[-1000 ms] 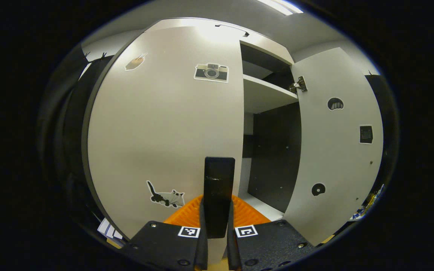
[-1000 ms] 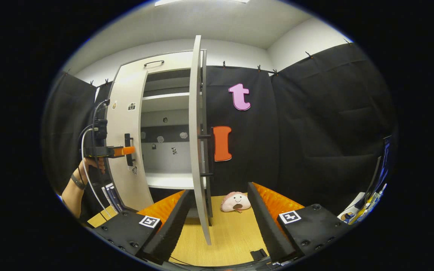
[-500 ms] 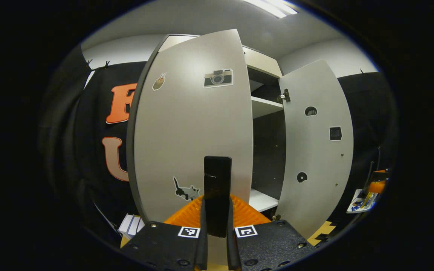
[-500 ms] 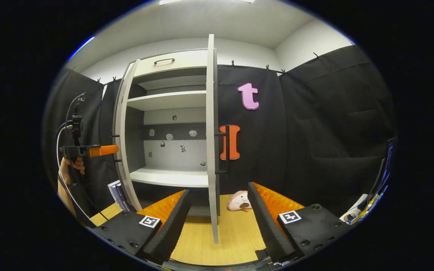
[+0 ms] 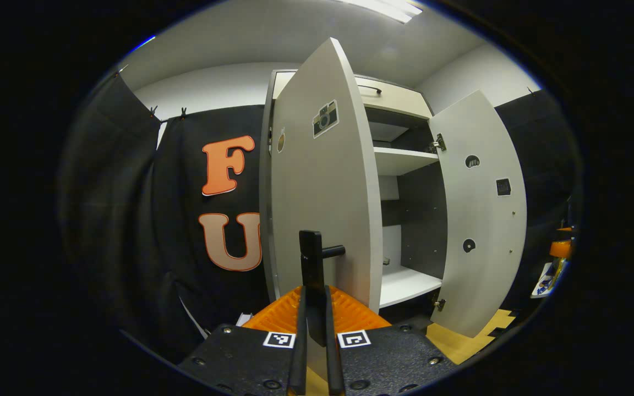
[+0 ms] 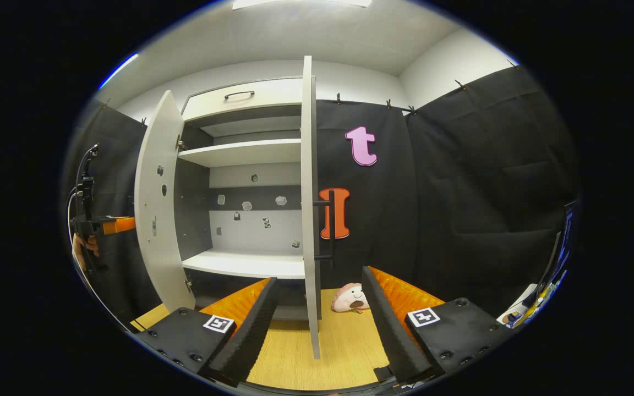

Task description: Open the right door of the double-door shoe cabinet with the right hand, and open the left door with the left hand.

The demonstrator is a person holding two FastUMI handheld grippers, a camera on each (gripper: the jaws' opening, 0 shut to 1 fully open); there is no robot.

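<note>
At the back of the booth the double-door shoe cabinet (image 6: 242, 165) stands against the black cloth wall with both doors swung out. Its left door (image 5: 322, 209) hangs well open, and the left gripper (image 5: 313, 330) has its two fingers pressed together on the door's black handle (image 5: 311, 275) — the bar stands upright between them. On that door's outer face sit a camera sticker (image 5: 325, 117) near the top and a smaller sticker (image 5: 281, 140) beside it, nearer the hinge edge. The right door (image 6: 309, 209) is open too, seen edge-on in the right gripper view, its own black handle (image 6: 331, 231) jutting from the far face. The right gripper (image 6: 317, 319) hovers in front of the cabinet with its jaws wide apart; the door's lower edge lies between the fingers in the picture, and neither finger touches it. Inside the cabinet a white upper shelf (image 6: 240, 153) and a white lower shelf (image 6: 245, 264) cross a back panel dotted with small stickers. Above the doors runs a drawer front with a dark handle (image 6: 239, 94). Right of the cabinet, on the wooden floor (image 6: 289, 357), lies a pink plush toy (image 6: 350, 297) with a cartoon face. Left of the cabinet in the right gripper view, a hand (image 6: 83, 250) holds the other gripper.
</note>
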